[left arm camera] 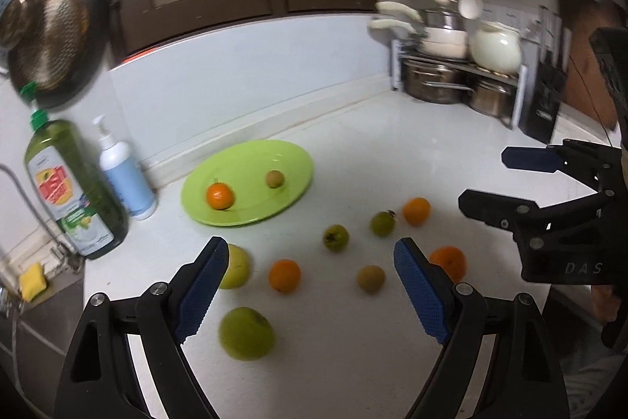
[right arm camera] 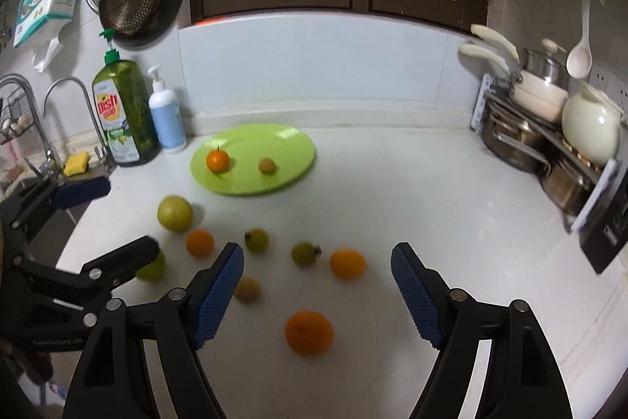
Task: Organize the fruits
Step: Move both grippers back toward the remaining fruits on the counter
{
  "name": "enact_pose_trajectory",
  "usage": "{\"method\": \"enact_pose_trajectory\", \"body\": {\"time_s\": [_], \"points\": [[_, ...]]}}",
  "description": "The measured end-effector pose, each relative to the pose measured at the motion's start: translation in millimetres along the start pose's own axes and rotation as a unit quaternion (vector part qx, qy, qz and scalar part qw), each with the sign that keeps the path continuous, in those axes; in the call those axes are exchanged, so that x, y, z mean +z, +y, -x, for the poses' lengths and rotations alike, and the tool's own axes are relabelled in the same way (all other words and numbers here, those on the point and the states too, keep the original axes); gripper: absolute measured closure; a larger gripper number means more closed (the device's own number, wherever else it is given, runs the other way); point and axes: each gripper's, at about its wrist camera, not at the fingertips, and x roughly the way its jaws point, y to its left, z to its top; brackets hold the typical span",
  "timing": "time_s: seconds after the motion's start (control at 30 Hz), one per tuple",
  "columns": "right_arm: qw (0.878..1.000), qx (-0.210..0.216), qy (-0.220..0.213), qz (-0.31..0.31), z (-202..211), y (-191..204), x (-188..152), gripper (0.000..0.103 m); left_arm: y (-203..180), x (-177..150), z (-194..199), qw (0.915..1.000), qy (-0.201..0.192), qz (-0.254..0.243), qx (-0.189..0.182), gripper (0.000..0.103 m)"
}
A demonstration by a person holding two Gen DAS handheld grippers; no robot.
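While both tools hang above the white countertop (right arm camera: 412,191), neither has hold of anything. The left gripper (left arm camera: 312,285) has its blue-padded fingers (left arm camera: 202,291) spread wide; between them on the counter lie a small orange (left arm camera: 284,275) and a brownish kiwi-like fruit (left arm camera: 370,278). A large green apple (left arm camera: 246,332) sits just ahead of the left finger's base, and a second pale green apple (left arm camera: 235,266) is partly hidden behind that finger's tip. Behind the right finger's tip peeks another orange (left arm camera: 451,262).

The right gripper (right arm camera: 316,285) is likewise wide open and empty. A big orange (right arm camera: 309,332) lies between its fingers, nearer the left one, and the kiwi-like fruit shows just beside the left pad (right arm camera: 218,295). Beyond the fingertips sit a smaller orange (right arm camera: 347,264) and two green guava-like fruits (right arm camera: 305,253) (right arm camera: 257,240), close together.

Farther ahead of both tools, a lime-green plate (right arm camera: 290,144) rests near the backsplash, carrying a stemmed tangerine (right arm camera: 217,160) and a small brown fruit (right arm camera: 267,166), set apart from each other. Left of the plate stand a green dish soap bottle (right arm camera: 121,112) and a white pump bottle (right arm camera: 167,120), side by side. A rack of pots (right arm camera: 549,140) fills the far right corner.
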Motion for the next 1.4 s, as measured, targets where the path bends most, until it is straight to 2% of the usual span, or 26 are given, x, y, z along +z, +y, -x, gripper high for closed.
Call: {"method": "enact_pose_trajectory", "body": {"time_s": [0.2, 0.43, 0.57, 0.83, 0.97, 1.4], "points": [[0.999, -0.006, 0.031, -0.008, -7.7, -5.1, -29.0, 0.025, -15.3, -13.6, -15.2, 0.9989, 0.005, -0.043, -0.018, 0.019], [0.998, -0.001, 0.064, -0.007, -25.1, -6.3, -47.8, 0.026, -21.1, -27.1, -40.3, 0.9972, 0.034, -0.053, -0.041, 0.032], [0.997, 0.003, 0.077, 0.000, -33.3, -4.7, -54.2, 0.032, -26.0, -32.8, -55.8, 0.9949, 0.054, -0.064, -0.056, 0.040], [0.994, 0.028, 0.105, -0.010, -50.7, -7.7, -60.9, 0.043, -31.1, -35.0, -77.2, 0.9922, 0.081, -0.054, -0.078, 0.052], [0.993, 0.038, 0.113, -0.014, -56.1, -9.2, -62.3, 0.049, -33.0, -34.4, -84.6, 0.9914, 0.088, -0.046, -0.085, 0.054], [0.991, 0.055, 0.118, -0.012, -64.2, -6.4, -62.0, 0.057, -37.6, -33.2, -102.3, 0.9890, 0.114, -0.035, -0.088, 0.072]]}}
